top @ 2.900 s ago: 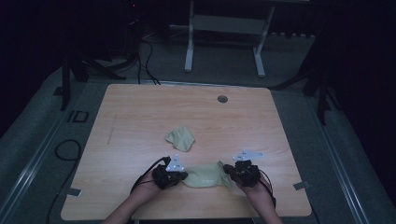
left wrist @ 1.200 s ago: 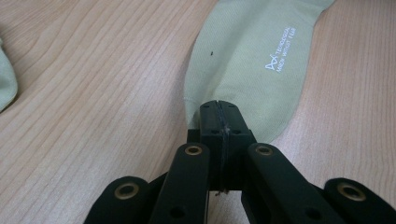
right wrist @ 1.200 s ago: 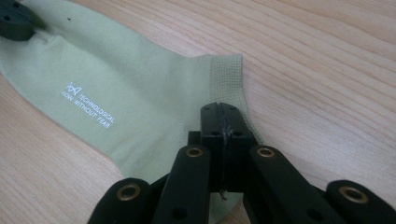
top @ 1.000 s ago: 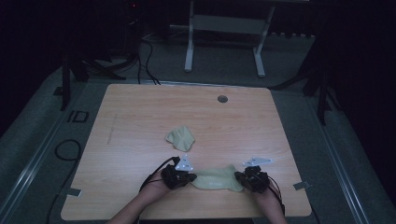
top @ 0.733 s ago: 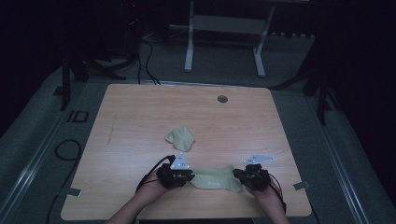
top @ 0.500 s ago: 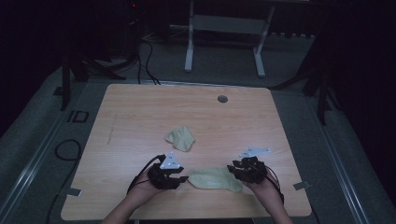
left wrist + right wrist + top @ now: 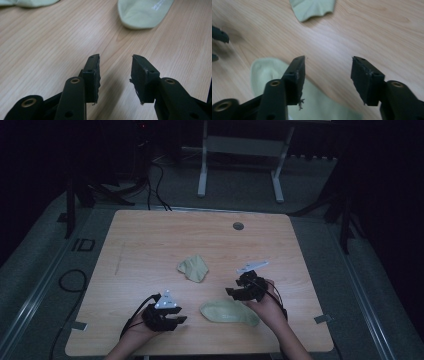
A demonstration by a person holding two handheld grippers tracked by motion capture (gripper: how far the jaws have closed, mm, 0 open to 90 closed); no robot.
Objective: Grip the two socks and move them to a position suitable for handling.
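- A pale green sock [image 7: 230, 312] lies flat and stretched out near the 6 o'clock edge of the wooden table [image 7: 150, 240], apparently smoothed for pairing or folding.
- A second sock [image 7: 193, 268], crumpled into a small heap, sits at 11 o'clock from the flat one, well apart, near the table's middle; it looks not yet handled.
- The left gripper [image 7: 172, 320] hovers at 9 o'clock of the flat sock, just beside its rounded end but not touching. Its jaws have opened to a moderate gap and are empty; the left gripper view shows bare wood between the pads, the sock's end [image 7: 142, 13] ahead.
- The right gripper [image 7: 235, 292] is lifted over the flat sock's 1 o'clock side. Its jaws have just been opening and now stand wide, with nothing between them; the sock [image 7: 267, 72] lies beneath.
- Both hands come in from 6 o'clock, forearms angled inward, grippers pointing toward each other across the sock, as if just having let it go.
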